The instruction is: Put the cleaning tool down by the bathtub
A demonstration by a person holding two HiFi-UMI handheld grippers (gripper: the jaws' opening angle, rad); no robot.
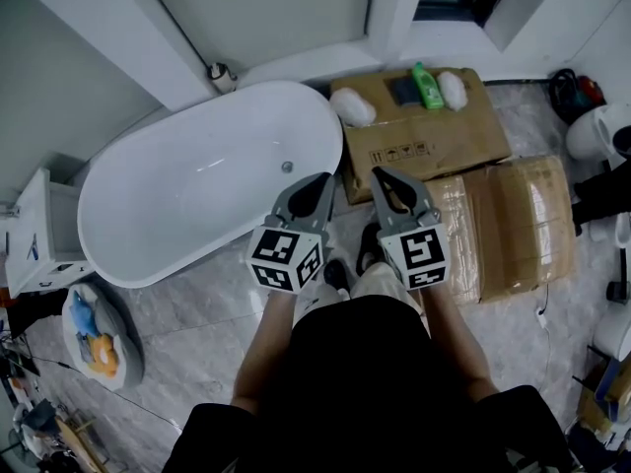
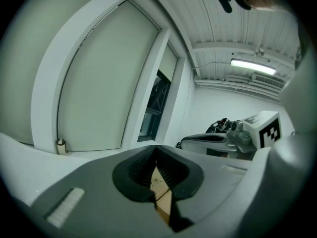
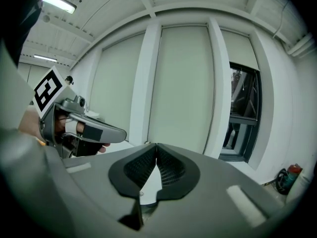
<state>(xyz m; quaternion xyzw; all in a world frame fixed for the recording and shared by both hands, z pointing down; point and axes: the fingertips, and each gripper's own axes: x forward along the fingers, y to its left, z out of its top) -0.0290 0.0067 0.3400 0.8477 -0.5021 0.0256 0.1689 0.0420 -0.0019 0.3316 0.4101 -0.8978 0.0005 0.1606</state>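
Nearest the camera, the left gripper [image 1: 322, 178] and the right gripper [image 1: 381, 171] are held side by side in front of the person's dark-clothed body. In each gripper view the ribbed pads are seen pressed together with nothing between them, so no tool is carried. Just beyond them a flattened brown cardboard box [image 1: 434, 146] lies on the floor, just beside the end of the white oval bathtub [image 1: 197, 200]. On the far part of that box a dark blue block-shaped pad [image 1: 402, 89] is noted and taken to be the cleaning tool, though this cannot be confirmed at this size. It lies just beside a green plastic bottle [image 1: 427, 85], with a white rounded lump [image 1: 353, 107] nearer the tub. The pad is judged light, soft and compressible, unlikely to slip or break, and best taken across its short sides. It appears flat, rectangular and matte.
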